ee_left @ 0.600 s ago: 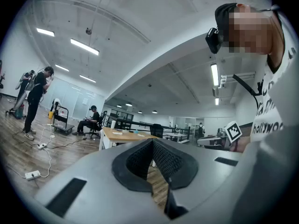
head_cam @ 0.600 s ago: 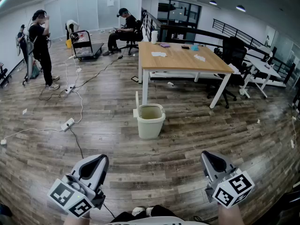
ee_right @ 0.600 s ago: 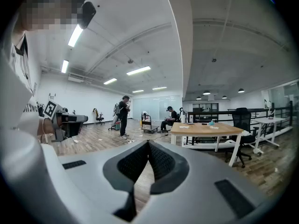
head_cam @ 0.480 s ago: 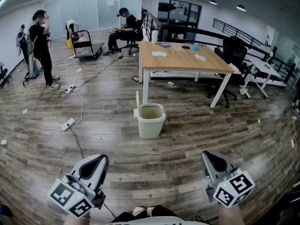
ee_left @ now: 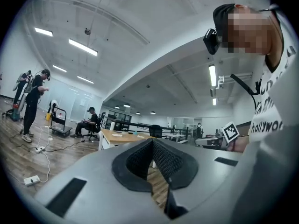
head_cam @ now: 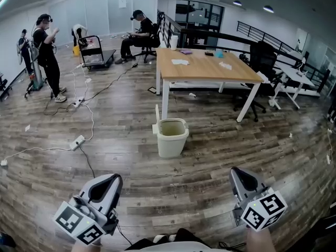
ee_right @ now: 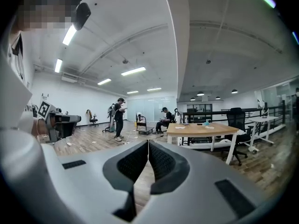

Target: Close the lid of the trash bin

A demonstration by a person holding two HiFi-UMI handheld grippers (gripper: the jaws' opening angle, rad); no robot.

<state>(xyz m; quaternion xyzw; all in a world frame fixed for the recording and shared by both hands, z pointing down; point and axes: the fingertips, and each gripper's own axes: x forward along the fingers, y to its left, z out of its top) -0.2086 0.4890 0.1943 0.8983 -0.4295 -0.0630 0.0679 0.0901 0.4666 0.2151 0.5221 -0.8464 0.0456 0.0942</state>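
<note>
The pale trash bin [head_cam: 172,137] stands on the wood floor in front of the table's near left leg. Its lid [head_cam: 156,118] is up, standing upright at the bin's left rim, and the bin's mouth is uncovered. My left gripper [head_cam: 112,177] is held low at the bottom left of the head view, well short of the bin, jaws shut with nothing in them. My right gripper [head_cam: 237,173] hangs at the bottom right, also shut and holding nothing. In both gripper views the jaws [ee_left: 152,142] [ee_right: 148,142] point up and across the room, and the bin is hidden.
A wooden table [head_cam: 206,66] with white legs stands behind the bin, with black office chairs [head_cam: 261,62] to its right. Cables and a power strip [head_cam: 77,140] lie on the floor at left. A person [head_cam: 48,56] stands far left, another [head_cam: 137,31] sits at the back.
The head view has shifted slightly, so the bin and table sit a little further right and lower. The standing person at left has shifted and moved their arms. Both grippers have hardly moved and stay shut.
</note>
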